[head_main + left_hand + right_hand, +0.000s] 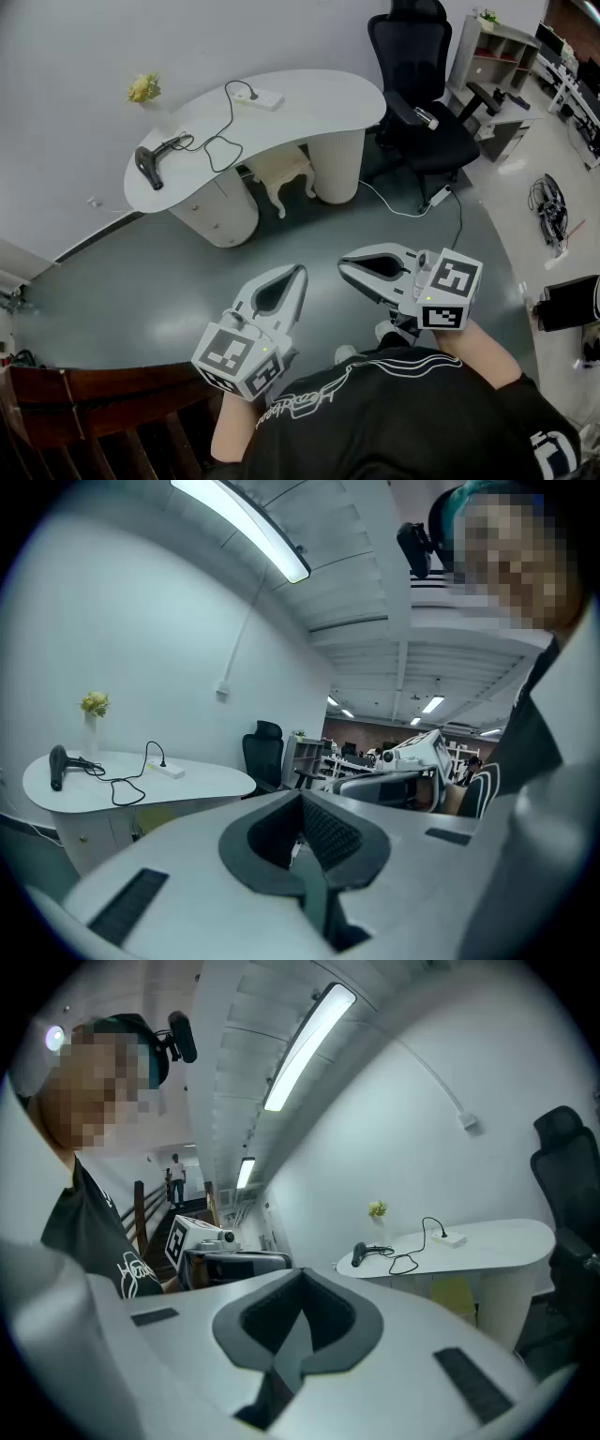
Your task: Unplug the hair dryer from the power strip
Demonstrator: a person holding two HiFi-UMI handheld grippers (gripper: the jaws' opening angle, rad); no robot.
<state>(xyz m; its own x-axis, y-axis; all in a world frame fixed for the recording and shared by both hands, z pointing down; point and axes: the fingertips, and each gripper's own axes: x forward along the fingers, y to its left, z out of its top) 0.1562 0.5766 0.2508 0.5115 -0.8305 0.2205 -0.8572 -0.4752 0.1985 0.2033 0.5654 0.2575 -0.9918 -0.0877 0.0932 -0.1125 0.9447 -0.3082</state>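
Observation:
A black hair dryer [148,165] lies at the left end of a white curved table [319,98]. Its black cord [222,141] loops across the top to a white power strip [262,97] near the far edge, where the plug stands in it. The left gripper view shows the dryer [57,766] and strip [170,772] far off, as does the right gripper view with dryer [359,1253] and strip [454,1239]. My left gripper [299,273] and right gripper [345,265] are both shut and hold nothing, well short of the table over the dark floor.
A black office chair [417,84] stands right of the table, a small cream stool [279,172] under it. A yellow flower vase [142,91] sits at the table's back left. A white cable [412,204] crosses the floor. A wooden railing [84,403] is near my left.

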